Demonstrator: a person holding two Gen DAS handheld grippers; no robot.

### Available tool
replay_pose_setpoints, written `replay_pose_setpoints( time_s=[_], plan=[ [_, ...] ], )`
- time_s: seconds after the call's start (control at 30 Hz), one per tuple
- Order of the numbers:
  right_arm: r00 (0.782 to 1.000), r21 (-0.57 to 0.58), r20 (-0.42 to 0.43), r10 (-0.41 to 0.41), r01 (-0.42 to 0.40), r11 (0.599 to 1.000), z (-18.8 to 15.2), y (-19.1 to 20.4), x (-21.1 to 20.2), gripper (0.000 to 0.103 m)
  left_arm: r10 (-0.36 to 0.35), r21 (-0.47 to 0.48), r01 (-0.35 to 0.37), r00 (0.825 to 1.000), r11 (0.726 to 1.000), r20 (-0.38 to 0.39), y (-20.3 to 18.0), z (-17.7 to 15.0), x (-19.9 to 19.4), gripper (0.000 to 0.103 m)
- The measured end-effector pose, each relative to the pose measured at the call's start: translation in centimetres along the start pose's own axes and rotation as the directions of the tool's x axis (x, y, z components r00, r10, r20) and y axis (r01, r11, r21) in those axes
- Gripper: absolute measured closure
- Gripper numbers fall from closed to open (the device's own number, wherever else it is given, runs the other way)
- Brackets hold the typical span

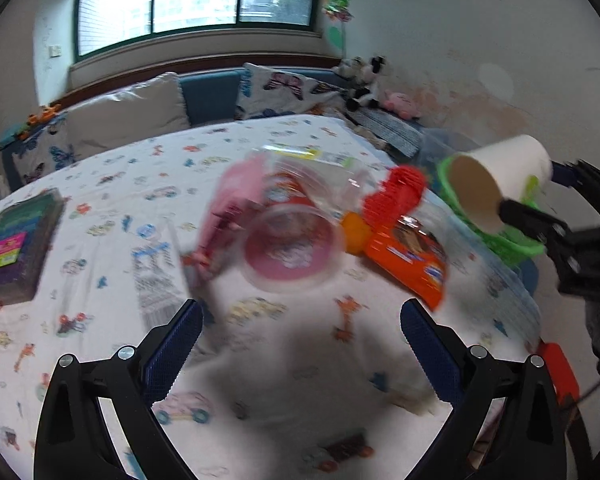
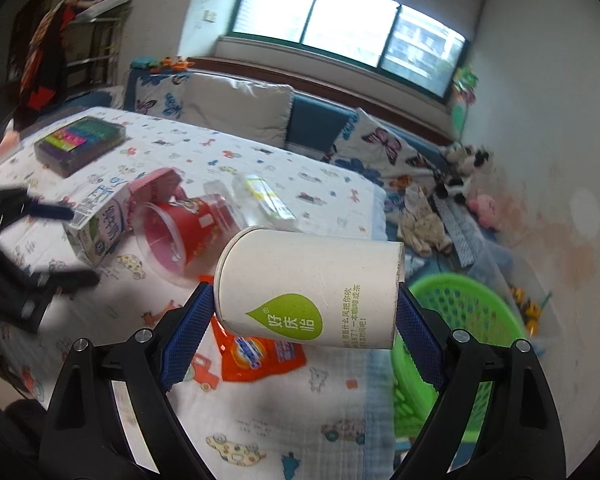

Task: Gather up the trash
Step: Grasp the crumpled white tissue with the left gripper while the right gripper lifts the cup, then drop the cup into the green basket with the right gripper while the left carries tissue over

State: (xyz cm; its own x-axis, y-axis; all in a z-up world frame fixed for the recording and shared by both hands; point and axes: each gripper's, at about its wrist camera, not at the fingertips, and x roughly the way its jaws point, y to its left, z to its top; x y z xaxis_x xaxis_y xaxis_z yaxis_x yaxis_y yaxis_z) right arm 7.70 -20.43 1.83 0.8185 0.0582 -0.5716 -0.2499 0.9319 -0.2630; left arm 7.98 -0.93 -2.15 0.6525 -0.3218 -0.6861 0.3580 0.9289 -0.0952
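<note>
My right gripper [image 2: 304, 320] is shut on a white paper cup [image 2: 308, 292] with a green drop logo, held sideways above the bed edge next to a green basket [image 2: 460, 320]. In the left wrist view the same cup [image 1: 500, 176] hangs over the basket [image 1: 496, 220]. My left gripper [image 1: 302, 344] is open with nothing between its pads. Just ahead of it, lying on the sheet, are a clear plastic cup [image 1: 292, 248] with a red and pink insert and an orange packet [image 1: 412, 256]. A milk carton [image 2: 100, 224] and a clear bottle [image 2: 260, 200] lie nearby.
The bed has a cartoon-print sheet [image 1: 100, 216]. A dark box of coloured items [image 2: 80, 144] sits at its far left. Pillows [image 2: 236, 108] line the back, and soft toys [image 2: 460, 168] lie by the right wall. The basket stands off the bed's right edge.
</note>
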Motion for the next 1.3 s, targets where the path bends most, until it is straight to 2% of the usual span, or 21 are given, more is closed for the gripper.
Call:
replay_pose_setpoints(
  time_s=[0.1,0.13,0.2,0.33,0.57,0.63,0.77,0.9,1.07,1.17,1.3],
  plan=[
    [1.0,0.057,-0.01,-0.005,0.005,0.998,-1.0,-1.6,-0.3,0.016,-0.081,0.056,0.083,0.996,0.995,-0.03,-2.6,-1.4,0.1,0.007],
    [1.0,0.07,-0.012,-0.007,0.008,0.998,-1.3,-1.9,-0.5,0.016,-0.088,0.075,0.09,0.996,0.993,-0.034,-3.2,-1.7,0.1,0.007],
    [1.0,0.096,-0.017,-0.015,0.017,0.995,-1.8,-2.8,-0.6,0.016,-0.079,0.118,0.084,0.996,0.989,-0.043,-4.6,-2.1,0.8,0.007],
    [0.999,0.166,-0.024,-0.023,0.026,0.986,-3.0,-4.8,-1.1,0.016,-0.094,0.125,0.104,0.992,0.987,-0.082,-5.8,-2.2,2.3,0.007],
    [0.998,0.292,-0.038,-0.055,0.064,0.954,-5.3,-9.2,-1.8,0.016,-0.058,0.154,0.078,0.99,0.985,-0.13,-6.9,-2.8,4.4,0.008],
    [0.997,0.335,-0.046,-0.058,0.07,0.94,-6.0,-10.6,-1.7,0.016,-0.052,0.149,0.073,0.989,0.986,-0.142,-6.9,-2.8,4.7,0.026],
    [0.996,0.409,-0.058,-0.065,0.083,0.909,-7.3,-13.5,-1.2,0.016,-0.045,0.138,0.067,0.986,0.988,-0.159,-6.8,-2.4,5.5,0.037],
    [0.995,0.468,-0.072,-0.062,0.089,0.879,-8.5,-15.8,-0.3,0.016,-0.05,0.125,0.071,0.985,0.99,-0.167,-6.7,-2.1,5.4,0.055],
    [0.992,0.513,-0.109,-0.069,0.115,0.851,-9.8,-18.0,1.4,0.016,-0.06,0.127,0.081,0.985,0.989,-0.159,-6.8,-1.5,4.8,0.065],
    [0.989,0.534,-0.13,-0.066,0.126,0.836,-10.5,-18.9,2.3,0.015,-0.063,0.129,0.083,0.987,0.988,-0.149,-6.8,-1.1,4.0,0.067],
    [0.986,0.544,-0.158,-0.06,0.137,0.828,-11.1,-19.8,3.5,0.015,-0.105,0.106,0.12,0.985,0.987,-0.137,-6.9,-0.1,2.8,0.067]
  ],
)
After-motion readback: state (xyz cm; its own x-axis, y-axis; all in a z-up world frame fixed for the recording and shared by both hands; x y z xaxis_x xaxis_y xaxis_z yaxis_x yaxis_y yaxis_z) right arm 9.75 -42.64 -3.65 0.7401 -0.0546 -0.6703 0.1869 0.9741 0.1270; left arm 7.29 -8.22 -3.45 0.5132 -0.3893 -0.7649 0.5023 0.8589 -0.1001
